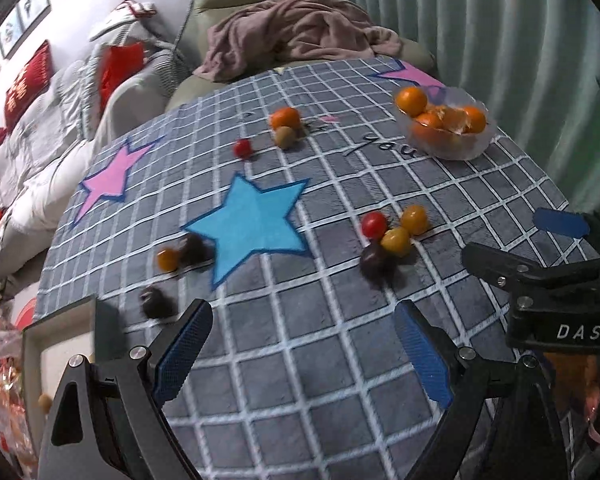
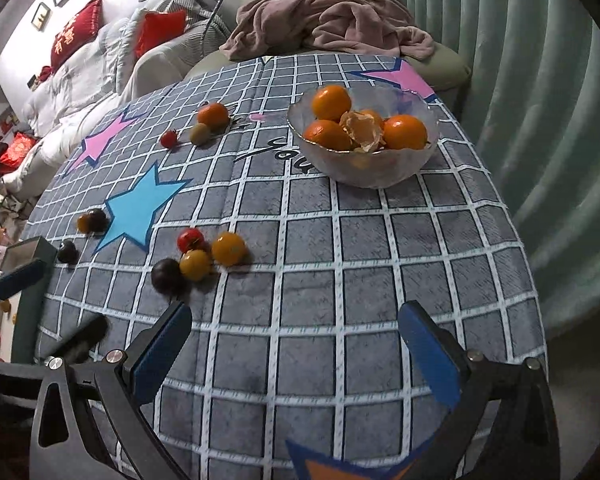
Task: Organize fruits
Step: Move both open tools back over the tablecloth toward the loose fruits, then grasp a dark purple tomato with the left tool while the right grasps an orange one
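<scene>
A clear glass bowl [image 2: 412,168] holds several oranges and a peel at the far right of the checked tablecloth [image 2: 340,280]. In front of it lies a cluster of small tomatoes: one red [image 2: 191,240], two yellow [image 2: 228,248] and one dark [image 2: 167,276]. Further back sit an orange [image 2: 213,115], a green fruit [image 2: 200,133] and a red tomato [image 2: 169,138]. My left gripper [image 1: 304,348] hovers open over bare cloth, short of the same cluster [image 1: 388,240]. My right gripper [image 2: 296,350] is open too, with nothing between its blue pads.
A yellow and a dark tomato [image 1: 180,254] lie left of the blue star, with another dark one [image 1: 156,303] nearer. A green-rimmed box [image 1: 32,344] stands at the table's left edge. A sofa with a pink blanket [image 2: 328,20] is behind, and a curtain is on the right.
</scene>
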Demonstrator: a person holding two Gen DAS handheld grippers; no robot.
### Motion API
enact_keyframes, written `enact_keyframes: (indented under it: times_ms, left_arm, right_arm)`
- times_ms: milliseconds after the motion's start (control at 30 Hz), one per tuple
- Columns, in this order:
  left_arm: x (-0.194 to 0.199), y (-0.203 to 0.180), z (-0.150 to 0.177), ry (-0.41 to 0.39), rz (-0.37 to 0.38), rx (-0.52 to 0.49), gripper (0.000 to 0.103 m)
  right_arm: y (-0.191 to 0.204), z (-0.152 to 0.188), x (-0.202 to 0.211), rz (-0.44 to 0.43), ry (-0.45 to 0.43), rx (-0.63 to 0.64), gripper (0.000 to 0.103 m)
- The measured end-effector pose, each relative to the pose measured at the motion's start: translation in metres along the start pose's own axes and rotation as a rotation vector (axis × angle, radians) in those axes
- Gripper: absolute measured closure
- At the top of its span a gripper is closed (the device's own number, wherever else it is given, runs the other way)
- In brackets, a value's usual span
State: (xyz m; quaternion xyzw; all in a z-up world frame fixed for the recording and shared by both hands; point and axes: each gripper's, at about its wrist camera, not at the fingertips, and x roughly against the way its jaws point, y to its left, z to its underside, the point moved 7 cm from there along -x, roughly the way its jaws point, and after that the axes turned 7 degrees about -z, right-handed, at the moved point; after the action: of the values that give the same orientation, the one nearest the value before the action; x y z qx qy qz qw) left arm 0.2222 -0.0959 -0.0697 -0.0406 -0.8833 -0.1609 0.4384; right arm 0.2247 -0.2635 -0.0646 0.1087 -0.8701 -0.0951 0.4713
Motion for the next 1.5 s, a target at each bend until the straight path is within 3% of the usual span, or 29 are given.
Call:
enact_keyframes:
  times_ms: [133, 333, 367, 400, 467, 533, 567, 600, 767, 833, 867, 900, 1167, 1500]
  left_arm:
    - [-0.014, -0.016, -0.005, -0.014, -0.007, -0.052, 0.01]
    - [-0.028, -0.027, -0.014, -0.029, 0.008, -0.053, 0.011]
    - [-0.03, -0.029, -0.016, -0.031, 0.012, -0.055, 0.014]
    - [-0.032, -0.031, -0.016, -0.031, 0.015, -0.06, 0.026]
    - [-0.038, -0.035, -0.016, -0.012, 0.022, -0.07, 0.029]
    - [-0.042, -0.036, -0.016, -0.018, 0.019, -0.068, 0.029]
    - [-0.042, -0.036, -0.017, -0.023, 0.021, -0.064, 0.029]
    - [-0.042, -0.036, -0.017, -0.025, 0.028, -0.06, 0.034]
    - [-0.042, -0.043, -0.019, -0.036, 0.065, -0.072, 0.054]
    - [-0.041, -0.047, -0.019, -0.038, 0.082, -0.078, 0.069]
    - [-0.04, -0.049, -0.018, -0.04, 0.088, -0.081, 0.071]
    - [-0.039, -0.049, -0.018, -0.04, 0.096, -0.076, 0.075]
    - [-0.03, -0.039, -0.006, -0.048, 0.099, -0.05, 0.075]
    - [-0.015, -0.013, 0.033, -0.013, 0.109, 0.022, 0.075]
  right_arm:
    - [0.001, -0.007, -0.012, -0.018, 0.006, 0.019, 0.0]
    - [0.004, -0.009, -0.017, -0.058, 0.01, 0.036, 0.001]
    - [0.005, -0.01, -0.019, -0.06, 0.011, 0.04, 0.001]
    - [0.006, -0.01, -0.02, -0.066, 0.013, 0.047, 0.002]
    - [0.01, -0.012, -0.023, -0.079, 0.016, 0.058, 0.003]
    - [0.013, -0.013, -0.028, -0.091, 0.024, 0.066, 0.013]
    - [0.015, -0.013, -0.031, -0.097, 0.034, 0.069, 0.024]
    - [0.016, -0.014, -0.035, -0.104, 0.045, 0.072, 0.03]
    - [0.029, -0.021, -0.042, -0.148, 0.047, 0.097, 0.043]
    - [0.034, -0.022, -0.042, -0.178, 0.051, 0.096, 0.055]
    - [0.036, -0.022, -0.041, -0.186, 0.049, 0.097, 0.072]
    - [0.037, -0.021, -0.04, -0.173, 0.048, 0.103, 0.082]
    - [0.022, -0.004, -0.026, -0.189, 0.031, 0.053, 0.082]
    - [0.013, 0.032, 0.002, -0.201, 0.025, 0.006, 0.082]
